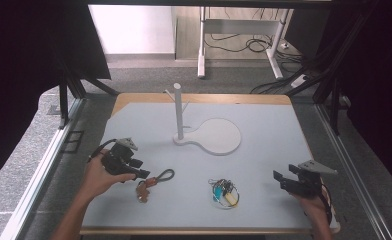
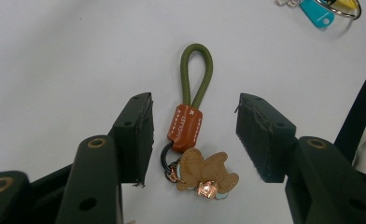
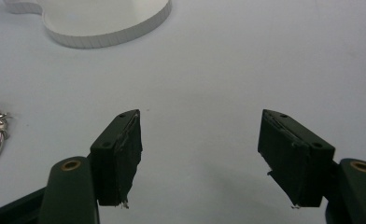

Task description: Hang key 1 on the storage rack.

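Grey tabletop (image 1: 264,150) — one white stand (image 1: 204,132), one key bunch (image 1: 224,193), one green-loop keychain (image 2: 190,135) lying untouched between the left gripper (image 2: 193,137)'s parted jaws; right gripper (image 3: 200,154) spread, empty.

i see a pale grey table (image 1: 264,135) with a wooden rim along its far edge. a white stand (image 1: 206,135) sits on it near the far middle, its upright post with pegs rising from the left end of a flat round base. toward the near left lies a keychain (image 1: 153,182) with an olive loop and tan charm. near the middle front lies a key ring (image 1: 224,193) with blue and yellow tags.
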Demonstrator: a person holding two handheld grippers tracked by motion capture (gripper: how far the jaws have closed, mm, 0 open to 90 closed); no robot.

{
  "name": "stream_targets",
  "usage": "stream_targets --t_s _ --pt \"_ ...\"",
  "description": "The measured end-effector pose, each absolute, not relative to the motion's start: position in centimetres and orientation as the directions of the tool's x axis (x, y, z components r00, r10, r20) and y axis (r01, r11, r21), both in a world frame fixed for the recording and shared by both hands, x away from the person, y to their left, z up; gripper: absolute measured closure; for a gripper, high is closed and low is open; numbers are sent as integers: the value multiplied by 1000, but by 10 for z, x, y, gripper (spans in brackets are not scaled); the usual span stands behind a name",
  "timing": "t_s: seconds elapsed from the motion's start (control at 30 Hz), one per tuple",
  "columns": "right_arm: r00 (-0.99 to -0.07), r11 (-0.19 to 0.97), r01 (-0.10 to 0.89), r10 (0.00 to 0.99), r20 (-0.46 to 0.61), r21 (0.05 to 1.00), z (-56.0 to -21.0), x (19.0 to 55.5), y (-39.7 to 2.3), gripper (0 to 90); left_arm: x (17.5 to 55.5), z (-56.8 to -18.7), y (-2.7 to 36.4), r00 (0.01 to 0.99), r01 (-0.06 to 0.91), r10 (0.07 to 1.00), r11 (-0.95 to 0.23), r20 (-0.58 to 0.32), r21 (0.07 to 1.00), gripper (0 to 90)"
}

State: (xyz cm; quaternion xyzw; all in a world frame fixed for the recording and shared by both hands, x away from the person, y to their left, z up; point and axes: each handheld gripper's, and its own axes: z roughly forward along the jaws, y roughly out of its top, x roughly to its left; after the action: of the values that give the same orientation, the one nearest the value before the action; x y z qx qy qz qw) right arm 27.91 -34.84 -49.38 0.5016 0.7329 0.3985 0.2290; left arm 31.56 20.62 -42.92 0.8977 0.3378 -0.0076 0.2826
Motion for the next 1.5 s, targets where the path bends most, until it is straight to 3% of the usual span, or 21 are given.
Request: stream_targets --t_s 0.5,1.07,1.5 --pt "-405 206 554 913 45 807 -494 280 -342 310 322 -420 185 808 572 566 -684 -165 453 493" --pt "-430 238 555 902 31 797 -499 282 -336 302 338 -457 161 854 519 502 -810 -135 271 544" --pt "-429 245 552 903 20 797 -499 281 -337 301 333 -476 152 882 471 460 -857 -99 208 570"
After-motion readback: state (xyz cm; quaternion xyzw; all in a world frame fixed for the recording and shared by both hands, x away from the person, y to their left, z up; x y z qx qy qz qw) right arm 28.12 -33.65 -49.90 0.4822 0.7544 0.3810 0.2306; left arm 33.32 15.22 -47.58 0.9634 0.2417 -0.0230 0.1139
